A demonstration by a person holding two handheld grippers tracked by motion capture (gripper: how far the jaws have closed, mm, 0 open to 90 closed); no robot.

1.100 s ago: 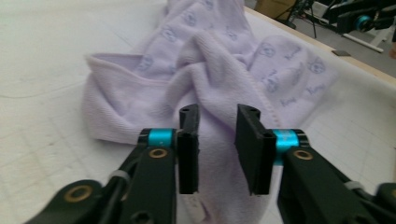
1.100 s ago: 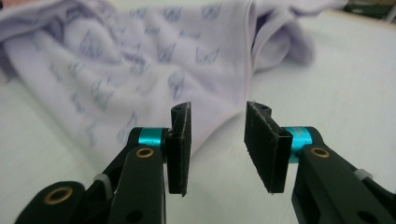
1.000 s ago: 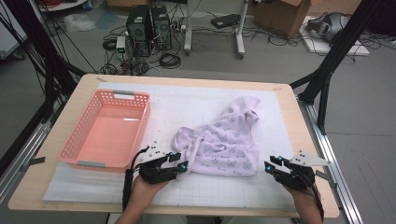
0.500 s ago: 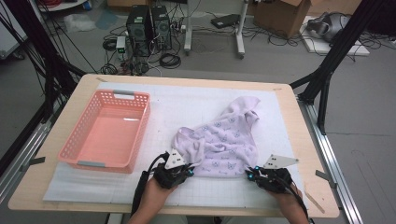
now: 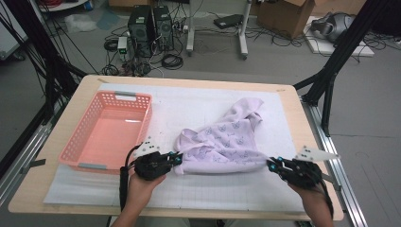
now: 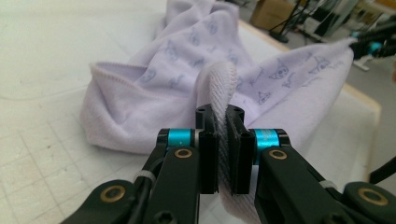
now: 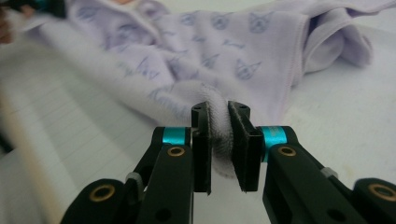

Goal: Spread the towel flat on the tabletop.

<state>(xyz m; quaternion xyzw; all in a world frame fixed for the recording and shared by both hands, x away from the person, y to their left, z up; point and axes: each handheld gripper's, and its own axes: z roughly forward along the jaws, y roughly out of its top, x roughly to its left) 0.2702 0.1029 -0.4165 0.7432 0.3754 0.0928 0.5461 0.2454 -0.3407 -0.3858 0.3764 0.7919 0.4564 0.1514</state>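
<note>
A lavender towel printed with cat faces lies bunched on the white mat. Its near edge is pulled straight between my two grippers. My left gripper pinches the near left corner. In the left gripper view its jaws have closed within the last second and clamp a fold of towel. My right gripper holds the near right corner. In the right gripper view its jaws have just eased a little wider, with a thick roll of towel still pressed between the pads.
A pink plastic basket stands on the mat's left side, just beyond my left hand. The wooden table's right edge runs close to my right gripper. Black stands, cables and boxes sit on the floor behind the table.
Both grippers came in to the towel's near edge and closed on it. They have since risen and spread apart, the right one moving right, so the edge now runs taut between them.
</note>
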